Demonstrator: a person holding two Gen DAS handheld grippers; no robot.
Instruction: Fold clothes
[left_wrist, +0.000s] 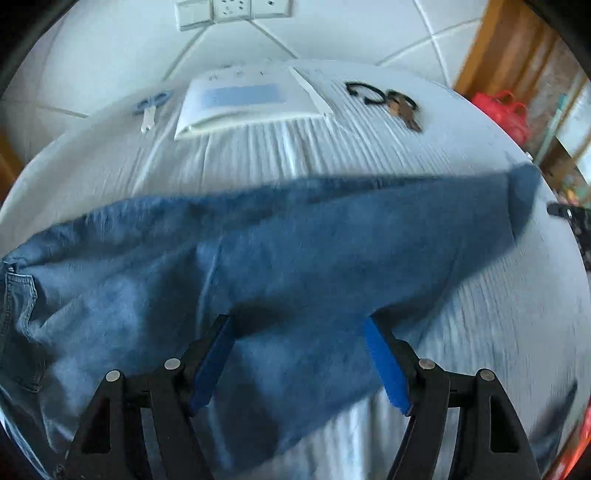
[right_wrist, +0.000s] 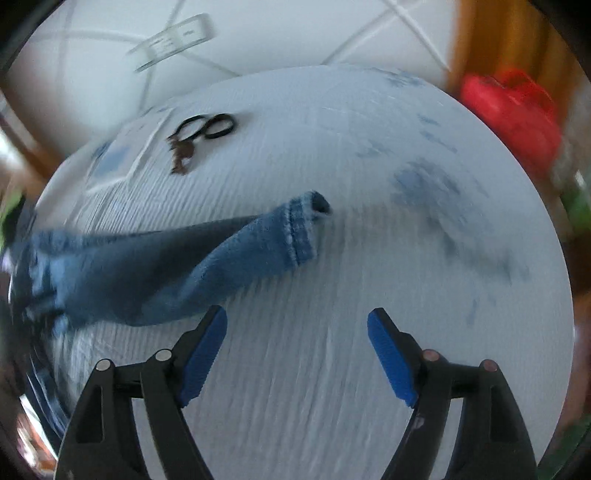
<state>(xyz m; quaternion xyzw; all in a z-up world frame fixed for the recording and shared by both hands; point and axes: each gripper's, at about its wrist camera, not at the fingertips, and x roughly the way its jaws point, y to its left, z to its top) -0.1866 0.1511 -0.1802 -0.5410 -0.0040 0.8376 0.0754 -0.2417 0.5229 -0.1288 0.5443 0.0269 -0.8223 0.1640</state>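
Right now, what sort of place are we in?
Probably a room in a home: jeans lie on a round cloth-covered table, with keys on it and wall sockets on the tiled wall behind.

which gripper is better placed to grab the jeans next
Left. The left gripper is open with the jeans already between its fingers. The right gripper is open over bare tablecloth, jeans off to its left.

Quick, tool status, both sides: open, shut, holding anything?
Left tool: open, over the jeans, gripping nothing.
Right tool: open, empty, above the tablecloth.
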